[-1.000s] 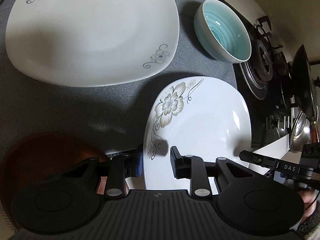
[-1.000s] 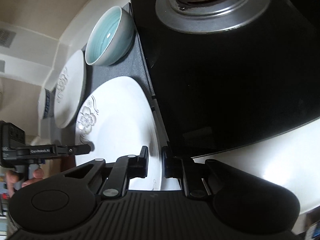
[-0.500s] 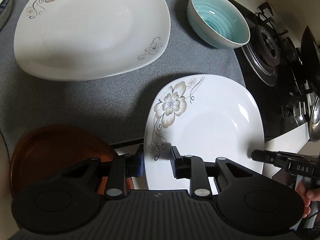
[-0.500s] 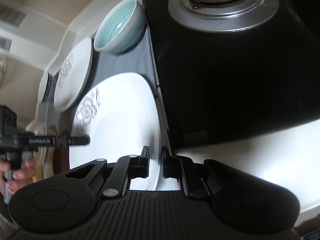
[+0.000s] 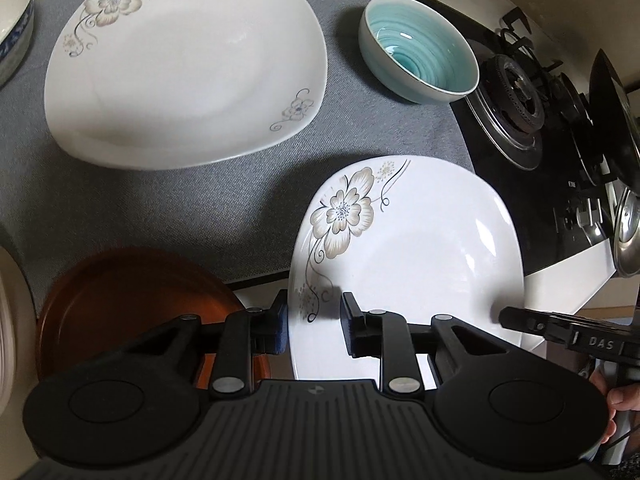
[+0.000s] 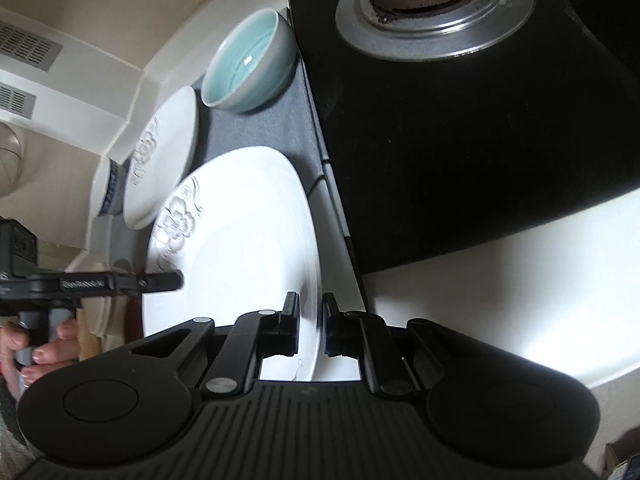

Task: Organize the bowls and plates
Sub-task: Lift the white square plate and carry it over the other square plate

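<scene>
Straddling the left rim of the near flowered plate with the left gripper, jaws set either side of the edge with a visible gap to the right finger; cannot tell whether actually clamped. Pinching the opposite, right rim of the same plate with the right gripper, fingers drawn close on the thin edge, one above and one below. Plate thus spanned between both tools, overhanging the near edge of the grey mat.

Seen only from the left wrist: a brown plate near left, partly under the left tool, a pale rim at the far-left border, plus a pot lid and a dark pan on the right of the stove. Seen from the right wrist only: wall vents at upper left and the person's fingers round the left tool's handle.

Common to both: a larger flowered plate far on the mat, a teal bowl to its right just beside the black glass hob, a blue-patterned bowl at the far left, a gas burner beyond. White countertop near right, cream wall behind.
</scene>
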{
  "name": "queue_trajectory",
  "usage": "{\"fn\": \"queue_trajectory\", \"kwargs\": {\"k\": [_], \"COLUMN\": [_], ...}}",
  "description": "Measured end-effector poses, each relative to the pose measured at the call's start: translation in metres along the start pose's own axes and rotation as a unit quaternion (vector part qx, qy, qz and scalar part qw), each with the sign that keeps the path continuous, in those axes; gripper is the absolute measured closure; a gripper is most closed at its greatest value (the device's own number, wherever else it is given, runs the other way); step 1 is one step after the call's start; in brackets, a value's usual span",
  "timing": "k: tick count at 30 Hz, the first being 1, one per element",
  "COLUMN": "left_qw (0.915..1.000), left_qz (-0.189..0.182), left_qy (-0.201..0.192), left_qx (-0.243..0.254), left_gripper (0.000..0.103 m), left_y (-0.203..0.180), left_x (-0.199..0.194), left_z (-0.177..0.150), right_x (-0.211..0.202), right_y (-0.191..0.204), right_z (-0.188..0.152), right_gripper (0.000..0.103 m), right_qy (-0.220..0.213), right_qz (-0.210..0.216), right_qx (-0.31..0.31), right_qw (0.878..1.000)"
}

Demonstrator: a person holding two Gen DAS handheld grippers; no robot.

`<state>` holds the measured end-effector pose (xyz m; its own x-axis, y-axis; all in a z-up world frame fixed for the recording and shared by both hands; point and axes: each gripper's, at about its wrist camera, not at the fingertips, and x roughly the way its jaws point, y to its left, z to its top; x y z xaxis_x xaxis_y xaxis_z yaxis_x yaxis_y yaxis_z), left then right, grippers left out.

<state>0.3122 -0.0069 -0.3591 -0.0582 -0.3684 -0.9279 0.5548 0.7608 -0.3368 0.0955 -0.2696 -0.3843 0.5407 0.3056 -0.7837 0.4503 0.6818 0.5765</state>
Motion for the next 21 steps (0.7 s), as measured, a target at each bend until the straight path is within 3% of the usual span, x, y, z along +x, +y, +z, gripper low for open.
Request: {"fn": "queue_trajectory", "kwargs": {"k": [3, 10, 14, 21], "left_qw": [0.9998, 0.9999, 0.9999, 0.9993], "left_qz": [0.016, -0.013, -0.007, -0.013], "left_qy": [0.008, 0.004, -0.012, -0.025], "left_qx": [0.001, 0.002, 0.01, -0.027], "left_gripper": [0.075, 0.075, 0.075, 0.075], "left_y": [-0.002, 0.001, 0.004, 0.041], "left_x": [0.005, -0.01, -0.024, -0.049], "left_z": [0.001, 0.001, 0.003, 0.015], "right_x": [0.004, -0.011, -0.013, 0.001], "right_y": [-0.001, 0.001, 0.016, 0.045], "right_z": [-0.006, -0.013, -0.012, -0.001], "right_gripper": [0.091, 0.091, 0.091, 0.091], "right_qy": [-0.001, -0.028, -0.039, -0.034], "right_qz": [0.0, 0.02, 0.024, 0.053], "right_qx": [0.013, 0.04, 0.038, 0.039], "right_qw": [1.0, 0.999, 0.998, 0.997]}}
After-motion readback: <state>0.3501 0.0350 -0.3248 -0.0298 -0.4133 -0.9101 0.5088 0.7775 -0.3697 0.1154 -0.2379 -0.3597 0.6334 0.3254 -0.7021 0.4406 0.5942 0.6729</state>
